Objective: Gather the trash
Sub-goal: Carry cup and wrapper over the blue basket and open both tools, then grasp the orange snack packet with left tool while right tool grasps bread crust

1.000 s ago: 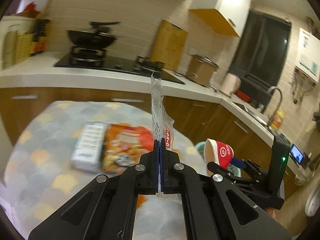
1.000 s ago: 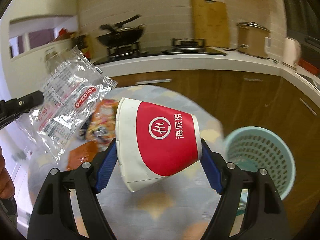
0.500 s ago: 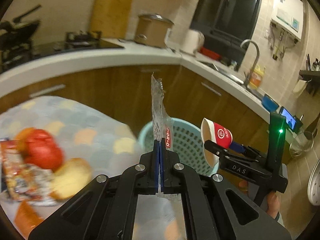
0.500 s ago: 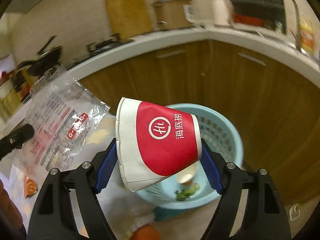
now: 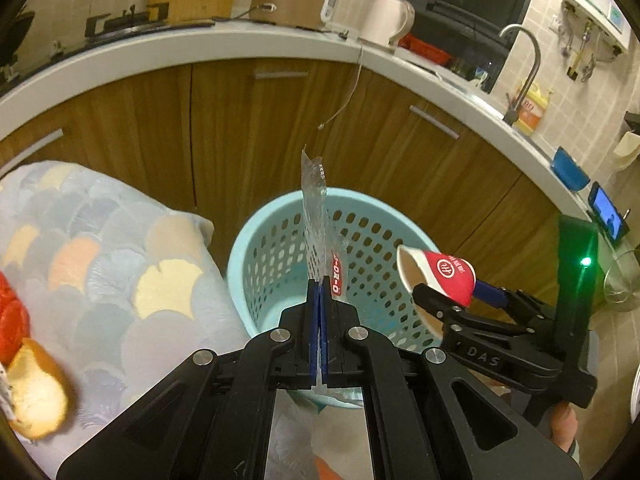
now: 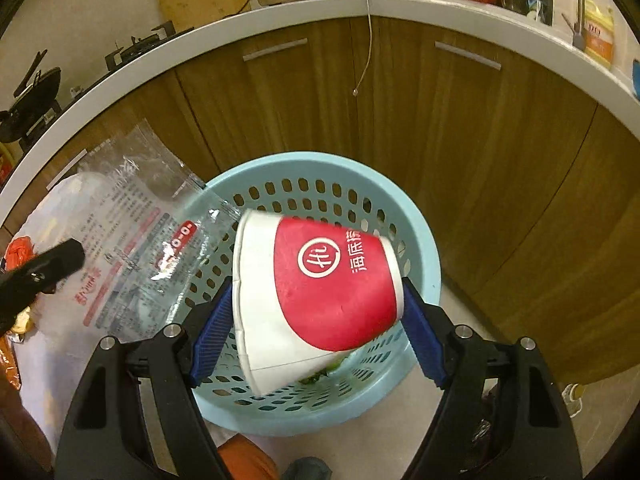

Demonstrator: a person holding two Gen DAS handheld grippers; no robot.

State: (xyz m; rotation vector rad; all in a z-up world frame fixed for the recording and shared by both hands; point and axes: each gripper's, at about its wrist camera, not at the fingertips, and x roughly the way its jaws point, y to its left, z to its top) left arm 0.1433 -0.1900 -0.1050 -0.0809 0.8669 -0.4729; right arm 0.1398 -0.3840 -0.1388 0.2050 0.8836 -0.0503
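My left gripper (image 5: 319, 292) is shut on a clear plastic wrapper (image 5: 316, 216) with red print, held edge-on over the light blue perforated trash basket (image 5: 256, 236). The wrapper also shows in the right wrist view (image 6: 136, 236), left of the cup. My right gripper (image 6: 316, 304) is shut on a red and white paper cup (image 6: 320, 292), tilted on its side above the basket (image 6: 424, 240). The cup (image 5: 440, 276) shows in the left wrist view over the basket's right rim. Some green scraps lie in the basket.
Wooden cabinets (image 6: 460, 120) under a white counter (image 5: 200, 40) curve behind the basket. A table with a patterned cloth (image 5: 100, 260) stands left of it, with a piece of bread (image 5: 36, 392) and a red item (image 5: 10, 320). A cord (image 6: 366, 52) hangs from the counter.
Both grippers have swung right from the table to above the basket, still holding the wrapper and the cup. The basket now lies directly below both.
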